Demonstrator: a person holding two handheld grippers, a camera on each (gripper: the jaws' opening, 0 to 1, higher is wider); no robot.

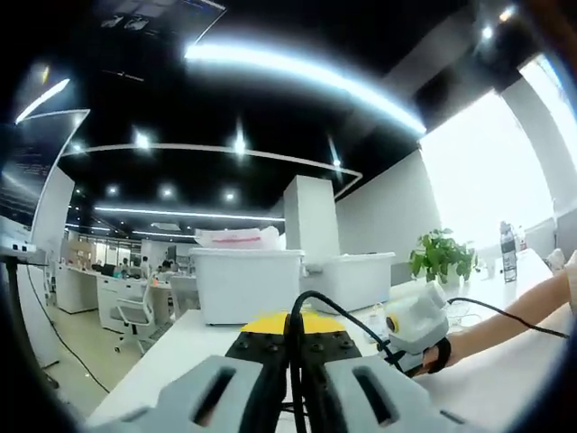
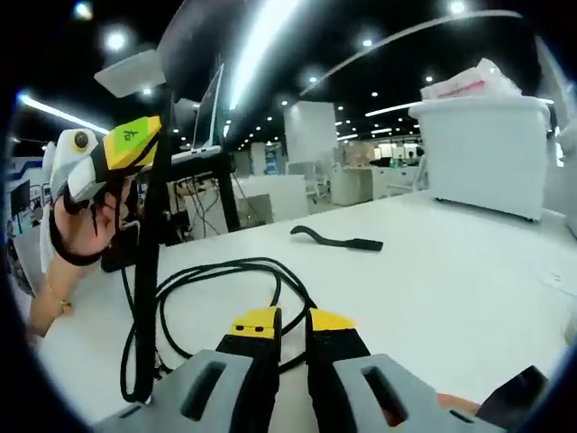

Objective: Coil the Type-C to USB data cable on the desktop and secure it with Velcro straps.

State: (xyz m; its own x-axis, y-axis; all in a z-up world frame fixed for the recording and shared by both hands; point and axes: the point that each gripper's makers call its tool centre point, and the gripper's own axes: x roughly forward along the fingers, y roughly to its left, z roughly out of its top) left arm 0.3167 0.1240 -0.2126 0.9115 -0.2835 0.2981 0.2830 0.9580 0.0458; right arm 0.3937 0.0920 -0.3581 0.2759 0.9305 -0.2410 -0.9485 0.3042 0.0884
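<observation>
Your left gripper (image 1: 295, 347) is clamped on the black data cable (image 1: 295, 361), which runs up between its jaws and arcs over toward your right gripper (image 1: 416, 317), held just above the white tabletop (image 1: 505, 379). In the right gripper view, your left gripper (image 2: 126, 144) is raised well above the tabletop (image 2: 469, 271) with the cable (image 2: 144, 298) hanging straight down from it. The rest of the cable lies in loose loops on the tabletop just in front of your right gripper (image 2: 287, 327), whose jaws stand nearly together with the cable passing between them. Beyond the loops, well apart from them, a black Velcro strap (image 2: 335, 238) lies flat on the tabletop. White storage bins (image 1: 248, 284) stand at the far side of the tabletop.
</observation>
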